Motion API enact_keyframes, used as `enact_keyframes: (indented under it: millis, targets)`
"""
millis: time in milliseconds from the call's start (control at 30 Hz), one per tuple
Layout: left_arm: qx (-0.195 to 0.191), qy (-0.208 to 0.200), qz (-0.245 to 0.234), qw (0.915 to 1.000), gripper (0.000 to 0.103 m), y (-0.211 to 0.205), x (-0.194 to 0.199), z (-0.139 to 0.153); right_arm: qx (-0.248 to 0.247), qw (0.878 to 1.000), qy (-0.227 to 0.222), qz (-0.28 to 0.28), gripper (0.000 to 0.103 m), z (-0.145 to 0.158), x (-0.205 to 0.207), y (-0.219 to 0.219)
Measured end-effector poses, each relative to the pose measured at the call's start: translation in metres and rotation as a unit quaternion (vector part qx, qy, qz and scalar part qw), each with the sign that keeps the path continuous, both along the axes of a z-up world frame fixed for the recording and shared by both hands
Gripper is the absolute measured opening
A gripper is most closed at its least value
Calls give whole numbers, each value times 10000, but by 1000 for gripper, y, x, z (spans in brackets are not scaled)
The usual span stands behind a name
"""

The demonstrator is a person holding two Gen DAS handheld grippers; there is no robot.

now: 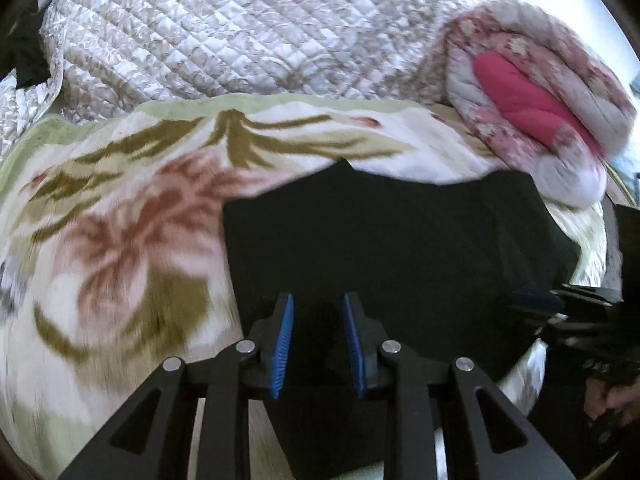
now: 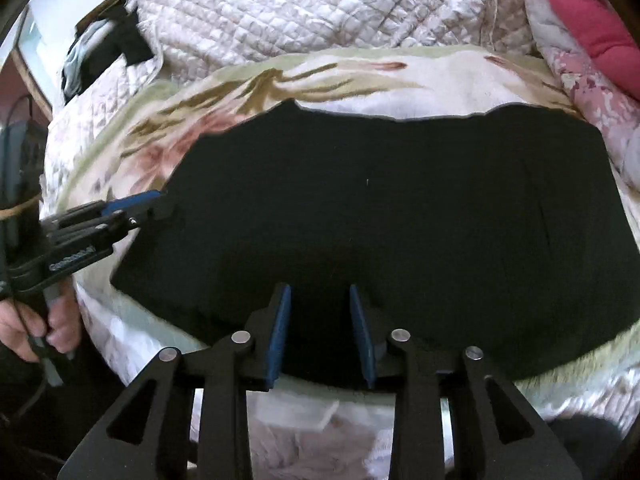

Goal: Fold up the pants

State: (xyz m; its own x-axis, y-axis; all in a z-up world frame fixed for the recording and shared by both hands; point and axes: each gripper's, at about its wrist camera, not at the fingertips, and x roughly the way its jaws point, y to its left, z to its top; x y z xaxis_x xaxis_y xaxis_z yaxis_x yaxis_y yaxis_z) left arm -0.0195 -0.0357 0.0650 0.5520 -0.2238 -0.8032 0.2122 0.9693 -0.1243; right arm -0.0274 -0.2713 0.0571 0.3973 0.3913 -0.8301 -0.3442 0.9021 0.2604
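Note:
The black pants (image 2: 380,216) lie as a flat folded slab on the floral blanket (image 2: 420,80); they also show in the left wrist view (image 1: 380,240). My left gripper (image 1: 319,300) is open and empty, its blue pads over the near left part of the pants. It also shows in the right wrist view (image 2: 156,204) at the pants' left edge. My right gripper (image 2: 319,292) is open and empty above the pants' near edge. It shows blurred at the right of the left wrist view (image 1: 560,300).
The floral blanket (image 1: 120,220) covers a bed with a white quilted cover (image 1: 240,32) behind. A rolled pink floral duvet (image 1: 532,92) lies at the far right. Dark clothes (image 2: 104,56) sit at the far left. The bed's near edge runs just below the pants.

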Motion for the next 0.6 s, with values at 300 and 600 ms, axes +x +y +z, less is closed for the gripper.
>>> enact_keyframes:
  millis: [300, 600]
  targets:
    - [142, 42, -118, 9998, 31, -5, -37, -10, -288, 9995, 20, -99, 35, 1, -1, -2]
    - [138, 117, -96, 9998, 32, -4, -36, -6, 559, 9732, 0, -2229, 47, 30, 21, -120]
